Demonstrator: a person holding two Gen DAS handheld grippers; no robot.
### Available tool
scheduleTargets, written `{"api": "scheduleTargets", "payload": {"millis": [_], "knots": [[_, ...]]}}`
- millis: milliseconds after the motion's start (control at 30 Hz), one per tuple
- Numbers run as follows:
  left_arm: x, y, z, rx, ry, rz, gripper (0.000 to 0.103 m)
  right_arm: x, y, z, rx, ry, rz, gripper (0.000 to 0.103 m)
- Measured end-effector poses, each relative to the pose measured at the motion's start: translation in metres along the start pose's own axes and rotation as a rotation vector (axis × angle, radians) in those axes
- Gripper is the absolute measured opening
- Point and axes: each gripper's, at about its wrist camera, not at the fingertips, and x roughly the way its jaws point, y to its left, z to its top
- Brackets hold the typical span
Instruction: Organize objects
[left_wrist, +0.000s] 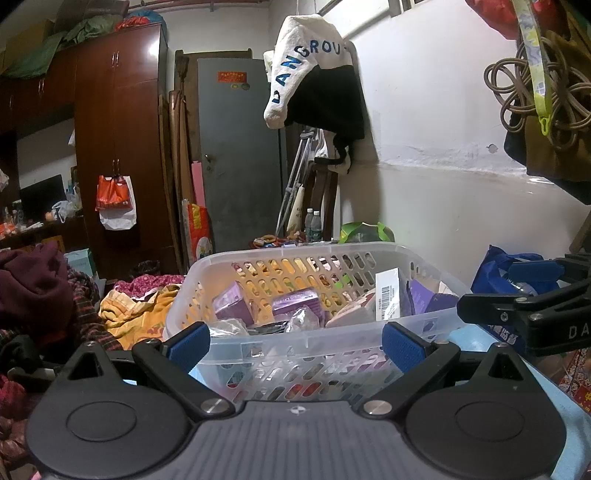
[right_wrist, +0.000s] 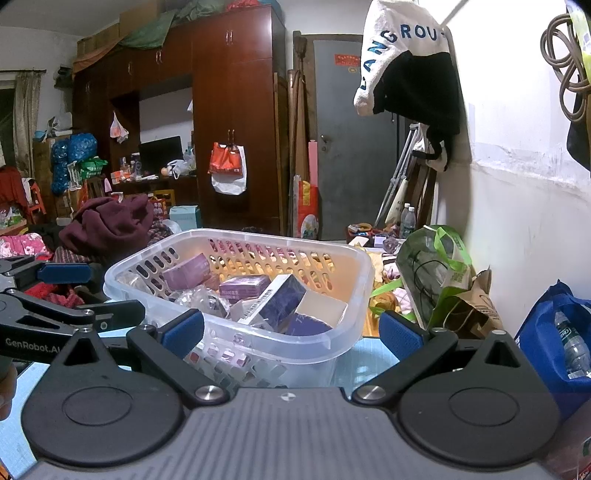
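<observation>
Left hand-held gripper (left_wrist: 295, 345): held wide open with nothing between its blue pads (left_wrist: 190, 345); it is pointed at the near wall of the basket, just short of it. It is also seen at the left edge of the right wrist view (right_wrist: 64, 291).
Right hand-held gripper (right_wrist: 291, 332): spread open and empty, aimed at the basket's near right corner. Its black arm is seen at the right edge of the left wrist view (left_wrist: 517, 295).
Basket (left_wrist: 317, 341): a translucent white plastic basket with slotted walls, set upright on a light blue surface (right_wrist: 354, 365); whether that is a counter or a bed cannot be told.
Basket contents: purple boxes (left_wrist: 232, 304) are lying at the far left and middle, a dark purple carton with a barcode (right_wrist: 277, 302) is tilted against the right side, and clear crinkled wrappers (left_wrist: 301, 319) are seen at the near side.
Right of the basket: a blue bag holding a water bottle (right_wrist: 557, 339) is placed near, and a green-handled bag (right_wrist: 436, 266) and a brown paper bag (right_wrist: 480, 306) are standing by the white wall.
Left of the basket: a maroon garment (right_wrist: 107, 225) is heaped on piled clothes.
Far side: a dark red wardrobe (right_wrist: 236, 110) and a grey door (right_wrist: 351, 140) are seen; a white and black jacket (right_wrist: 410, 66) is hung above.
</observation>
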Motion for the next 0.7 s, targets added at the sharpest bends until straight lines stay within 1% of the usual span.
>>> {"api": "scheduleTargets", "payload": {"millis": [700], "knots": [[0.0016,-0.0013,-0.0008,-0.003,0.002,0.000,0.101,0.0005,-0.0008,-0.0004,0.000,0.000,0.000,0.103]]}}
